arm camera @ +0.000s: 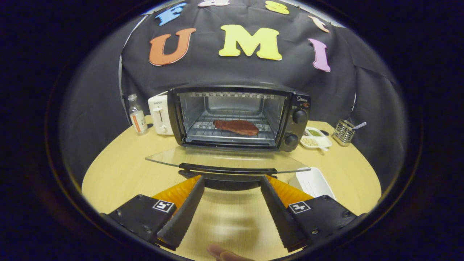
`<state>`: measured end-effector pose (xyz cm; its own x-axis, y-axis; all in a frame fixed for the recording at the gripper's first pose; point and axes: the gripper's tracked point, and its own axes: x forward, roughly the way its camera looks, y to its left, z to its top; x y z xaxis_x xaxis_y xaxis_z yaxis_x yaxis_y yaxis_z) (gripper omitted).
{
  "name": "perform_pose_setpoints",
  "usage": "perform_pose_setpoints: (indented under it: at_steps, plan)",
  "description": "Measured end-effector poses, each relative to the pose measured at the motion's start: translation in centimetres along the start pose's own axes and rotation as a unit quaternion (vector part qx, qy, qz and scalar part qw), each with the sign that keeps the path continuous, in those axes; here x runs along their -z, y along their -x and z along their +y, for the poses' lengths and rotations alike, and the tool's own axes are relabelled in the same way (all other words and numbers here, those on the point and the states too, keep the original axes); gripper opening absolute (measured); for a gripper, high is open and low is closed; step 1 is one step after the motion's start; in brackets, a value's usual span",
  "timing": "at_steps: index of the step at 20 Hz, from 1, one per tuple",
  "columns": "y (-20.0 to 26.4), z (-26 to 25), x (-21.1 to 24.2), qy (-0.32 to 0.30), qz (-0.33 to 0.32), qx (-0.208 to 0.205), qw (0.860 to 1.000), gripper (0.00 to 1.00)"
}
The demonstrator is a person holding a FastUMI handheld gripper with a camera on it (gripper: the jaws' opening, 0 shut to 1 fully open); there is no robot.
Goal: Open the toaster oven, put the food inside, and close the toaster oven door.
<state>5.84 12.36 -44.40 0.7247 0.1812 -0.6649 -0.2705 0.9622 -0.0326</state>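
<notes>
- the tongs point(232, 181) stand spread wide apart, clamped on nothing, their tips just under the black handle point(227, 169) of the toaster oven point(239, 116) door.
- the glass door point(224, 157) lies folded down flat at 12 o'clock from the tongs, over the pale wooden counter point(116, 174).
- inside the open oven, a brown slab of food point(236, 127) rests on the wire rack point(203, 127), beyond the door.
- a white toaster point(159, 114) and a clear bottle point(137, 116) stand at 10 o'clock, just beside the oven.
- at 2 o'clock sit a divided dish point(315, 137) and a wire caddy point(343, 132); a white tray point(312, 183) lies near the right finger.
- a fingertip point(226, 254) of the person shows at 6 o'clock.
</notes>
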Motion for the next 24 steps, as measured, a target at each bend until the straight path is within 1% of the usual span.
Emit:
perform_pose_setpoints:
  at_steps: [4,8,14,17,20,24]
  plan:
    - [0.1,0.0,-3.2,0.0,-0.027,-0.005,1.0,0.99]
    - [-0.2,0.1,-5.5,-0.01,-0.042,-0.01,0.999,0.99]
    - [-1.6,0.1,-10.1,0.002,-0.085,-0.002,0.996,0.99]
    - [-1.8,0.4,-12.7,0.005,-0.106,-0.008,0.994,0.99]
    - [0.9,0.0,-15.5,0.002,-0.147,-0.01,0.989,1.0]
    - [7.0,-0.7,-18.5,-0.003,-0.195,-0.004,0.981,0.99]
